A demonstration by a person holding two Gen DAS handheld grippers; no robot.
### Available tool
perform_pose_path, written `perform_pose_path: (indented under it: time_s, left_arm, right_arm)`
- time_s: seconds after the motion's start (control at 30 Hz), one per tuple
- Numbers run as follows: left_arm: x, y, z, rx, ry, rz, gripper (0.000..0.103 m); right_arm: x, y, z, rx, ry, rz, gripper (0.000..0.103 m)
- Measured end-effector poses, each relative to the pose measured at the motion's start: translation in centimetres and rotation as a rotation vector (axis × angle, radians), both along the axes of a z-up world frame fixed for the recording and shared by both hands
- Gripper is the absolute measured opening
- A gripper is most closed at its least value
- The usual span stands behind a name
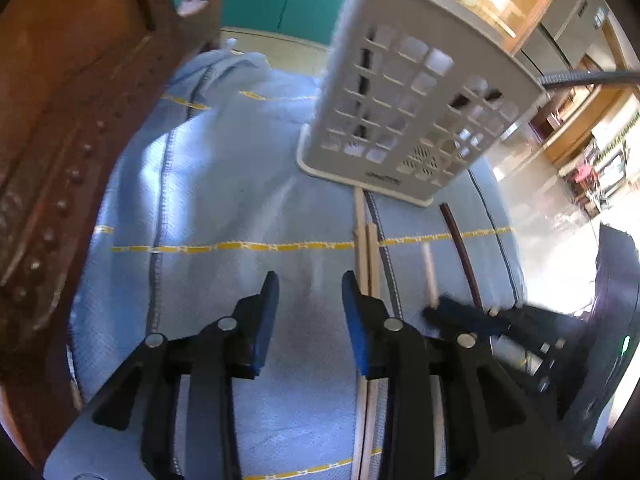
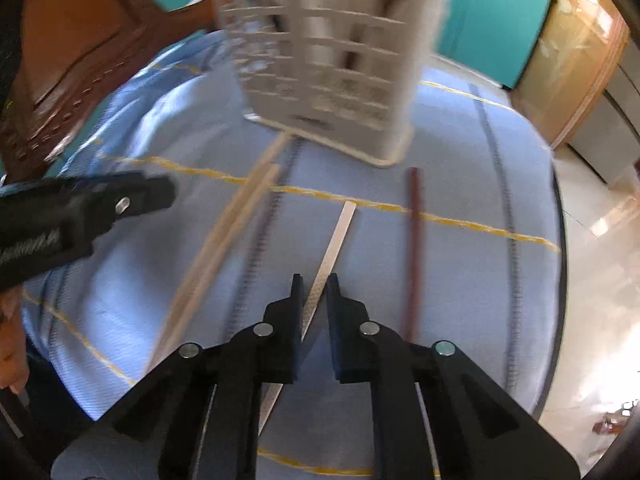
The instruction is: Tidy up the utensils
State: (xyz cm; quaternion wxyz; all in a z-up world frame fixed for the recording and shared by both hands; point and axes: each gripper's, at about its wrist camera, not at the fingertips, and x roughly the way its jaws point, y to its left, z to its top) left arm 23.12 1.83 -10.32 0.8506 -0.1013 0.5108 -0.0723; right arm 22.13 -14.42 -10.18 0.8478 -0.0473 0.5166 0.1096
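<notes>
My right tool [image 2: 313, 294], fingers nearly closed astride the silver chopstick [image 2: 335, 240], is nearer it than my released left tool [image 1: 310, 285]; the stick's long axis points ahead toward the white utensil basket [image 2: 320, 60].

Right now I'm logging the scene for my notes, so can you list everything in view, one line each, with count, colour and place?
Utensil basket: one, off-white, perforated, standing on the cloth at the far side; dark sticks inside, number unclear.
Light wooden chopsticks: two, pale wood, lying side by side on the cloth, reaching toward the basket.
Silver chopstick: one, metallic, on the cloth between the right gripper's fingers.
Dark chopstick: one, reddish-brown, on the cloth to the right of the silver one.
Cloth: one, light blue with yellow and dark stitched lines, covering the table.
Wooden chair: one, brown, left of the table.
Left hand-held gripper: black, blue pads, open.
Right hand-held gripper: black, around the silver chopstick, grip unclear.
</notes>
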Motion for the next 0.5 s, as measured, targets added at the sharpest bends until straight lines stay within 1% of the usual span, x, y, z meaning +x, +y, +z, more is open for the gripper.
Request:
perform_pose_path:
  time_s: [0.13, 0.3, 0.4, 0.5]
  left_arm:
    - [0.3, -1.5, -0.8, 0.018, 0.012, -0.056, 0.033]
    - [0.2, -3.4, -1.8, 0.091, 0.024, -0.121, 0.035]
    - [0.2, -3.7, -2.1, 0.115, 0.015, -0.127, 0.038]
    - [0.3, -3.6, -2.2, 0.115, 0.018, -0.110, 0.039]
  right_arm:
    - [0.3, -1.6, -0.1, 0.025, 0.015, -0.044, 0.013]
    - [0.1, -2.2, 0.1, 0.021, 0.016, -0.071, 0.016]
    - [0.3, -2.5, 0.3, 0.020, 0.015, -0.071, 0.018]
    - [0.2, -3.1, 0.3, 0.014, 0.013, -0.073, 0.021]
